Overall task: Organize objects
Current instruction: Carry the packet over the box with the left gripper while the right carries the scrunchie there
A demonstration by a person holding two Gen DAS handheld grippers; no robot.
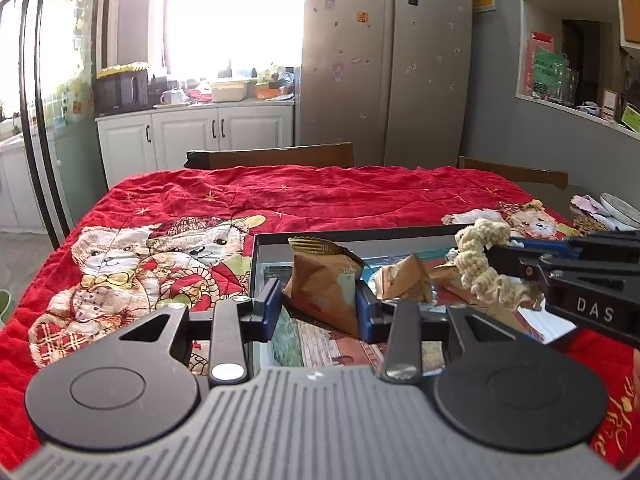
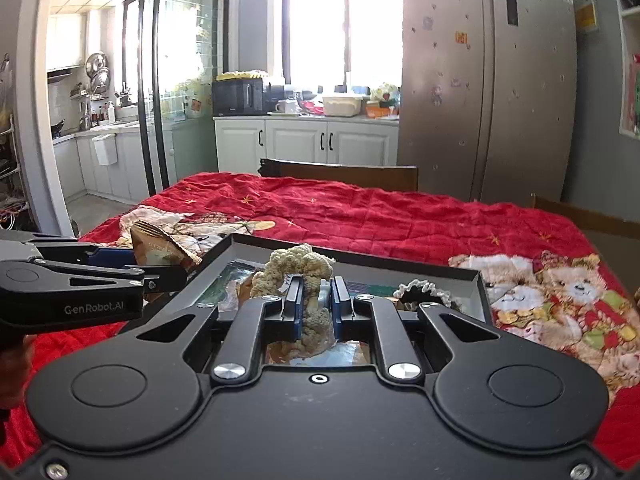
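Note:
My left gripper (image 1: pixel 318 308) is shut on a brown snack packet (image 1: pixel 324 284) and holds it over the near left part of a shallow dark box (image 1: pixel 360 235). My right gripper (image 2: pixel 318 304) is shut on a cream crocheted scrunchie (image 2: pixel 298 268) and holds it above the same box (image 2: pixel 478 292). In the left wrist view the scrunchie (image 1: pixel 480 260) hangs from the right gripper at the right. In the right wrist view the packet (image 2: pixel 160 246) shows at the left, in the left gripper. More brown packets (image 1: pixel 404 280) lie in the box.
The box sits on a red quilt with teddy bears (image 1: pixel 280 196) that covers the table. A frilled black item (image 2: pixel 424 290) lies in the box's right part. Wooden chair backs (image 1: pixel 272 156) stand behind the table. A fridge (image 1: pixel 384 60) and white cabinets (image 1: pixel 192 132) are beyond.

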